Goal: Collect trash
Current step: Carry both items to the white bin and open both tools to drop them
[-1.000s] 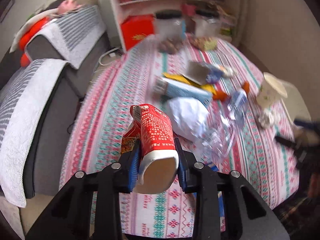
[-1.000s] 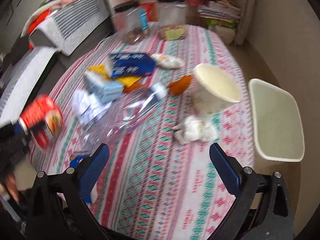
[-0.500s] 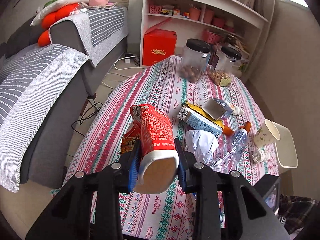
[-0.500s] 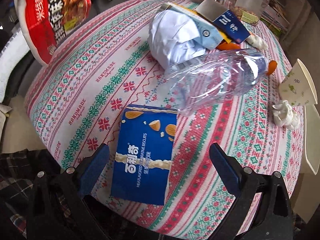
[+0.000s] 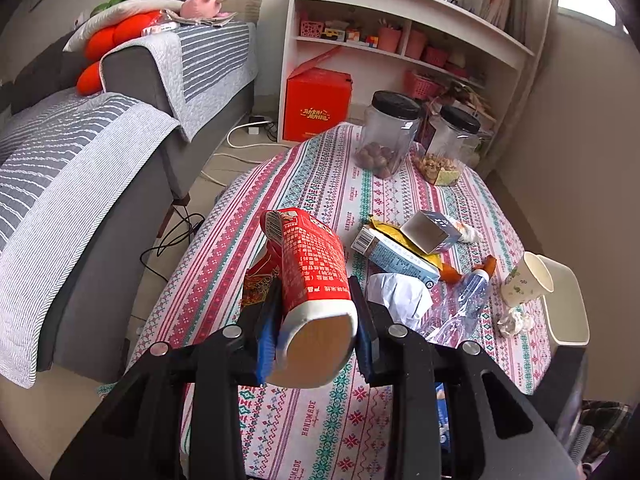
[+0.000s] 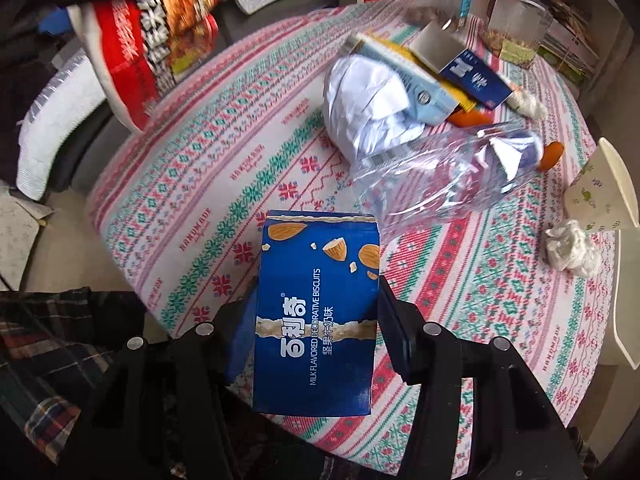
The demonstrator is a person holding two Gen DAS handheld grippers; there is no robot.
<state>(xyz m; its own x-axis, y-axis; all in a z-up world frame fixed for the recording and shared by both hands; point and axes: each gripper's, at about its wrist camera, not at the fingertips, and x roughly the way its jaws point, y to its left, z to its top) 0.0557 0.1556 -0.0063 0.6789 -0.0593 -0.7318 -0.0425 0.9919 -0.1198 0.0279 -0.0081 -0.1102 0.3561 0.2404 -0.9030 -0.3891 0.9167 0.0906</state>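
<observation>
- The left gripper (image 5: 316, 320) holds a red and white noodle cup (image 5: 312, 276) made of paper. Its blue pads (image 5: 267, 332) press on both sides of the cup, which is squashed and lies on its side, up above the table.
- From the right wrist view, the same cup shows at the top left, off the near edge of the table.
- The right gripper (image 6: 316, 320) is closing its jaws around a flat blue biscuit box (image 6: 316, 312) with nuts drawn on it. The box lies between the jaws at the near edge of the table. The jaws are right at its sides, but I cannot tell if they squeeze it yet.
- The round table has a striped pink, green and white cloth (image 6: 240, 152).
- A squashed clear plastic bottle (image 6: 444, 176) lies just past the biscuit box, with its end touching a crumpled white paper ball (image 6: 368, 108).
- Behind the paper ball lie a long light blue carton (image 6: 416, 84) and an open dark blue box (image 6: 464, 68), piled together.
- A cream paper cup (image 5: 526, 284) lies on its side at the far right edge, with a small white tissue wad (image 5: 514, 322) just beside it.
- A cream plastic bin (image 5: 568, 308) stands just off the table, next to the cup.
- Two clear jars with black lids (image 5: 390, 134) stand at the far end of the table.
</observation>
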